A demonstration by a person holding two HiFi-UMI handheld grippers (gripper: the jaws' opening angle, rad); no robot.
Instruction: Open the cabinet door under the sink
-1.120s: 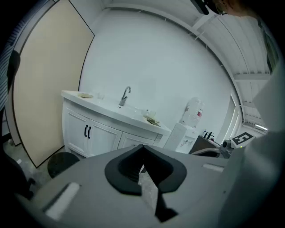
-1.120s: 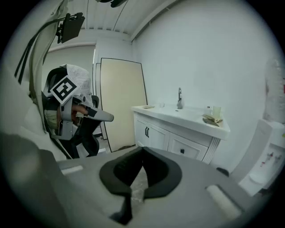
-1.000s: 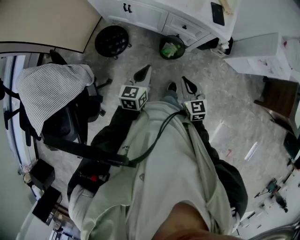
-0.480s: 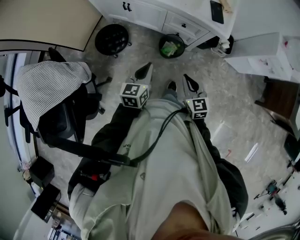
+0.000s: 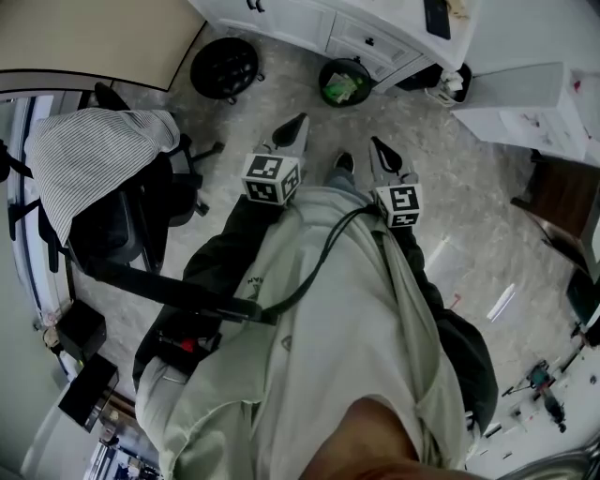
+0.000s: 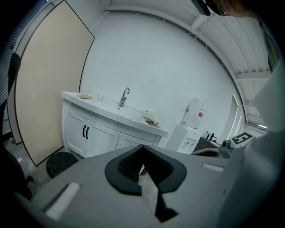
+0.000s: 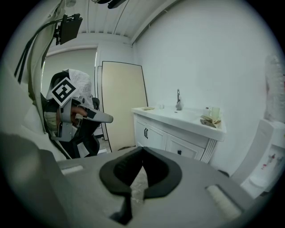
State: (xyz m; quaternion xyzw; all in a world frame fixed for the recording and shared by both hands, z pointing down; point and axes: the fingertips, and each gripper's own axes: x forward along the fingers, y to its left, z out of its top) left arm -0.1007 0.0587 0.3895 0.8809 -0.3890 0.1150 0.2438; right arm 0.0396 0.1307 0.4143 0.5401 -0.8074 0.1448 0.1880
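Head view, L to R: striped-cloth chair (image 5: 94, 159), black stool (image 5: 225, 67), left gripper (image 5: 298, 124), bin (image 5: 324, 82) w/ green stuff, right gripper (image 5: 379, 145). Both grippers' jaws are pinched together, nothing between them. Vs a sec ago, hardly any change: the cabinet (image 5: 300, 21) sits a bit nearer the top edge, and the grippers are still well apart from it. Door handles (image 6: 84, 131) sit under the sink (image 6: 113, 108), at left in the left gripper view. Approach prob. not begun yet.
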